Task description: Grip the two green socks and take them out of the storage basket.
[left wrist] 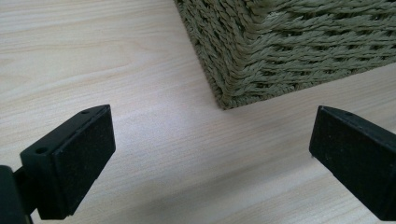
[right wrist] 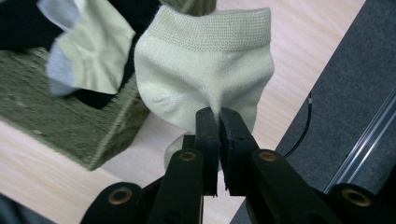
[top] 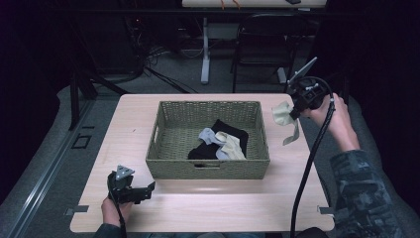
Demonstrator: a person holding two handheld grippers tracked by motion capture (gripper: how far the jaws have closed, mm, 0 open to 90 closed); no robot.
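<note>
No readable text, label, brand, number or sign is found in any view. Nothing is printed on the green woven wicker basket (top: 208, 168), the pale cream ankle sock (right wrist: 205, 70) or the light wooden table (top: 208, 208); no markings are made out on the black jaws.

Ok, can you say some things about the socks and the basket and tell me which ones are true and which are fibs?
1. The right gripper pinches a pale sock. True.
2. That sock lies in the basket. False: it hangs in the air beside the basket.
3. The left gripper is open and holds nothing. True.
4. The basket is empty. False: black, grey and pale socks lie inside.
</note>
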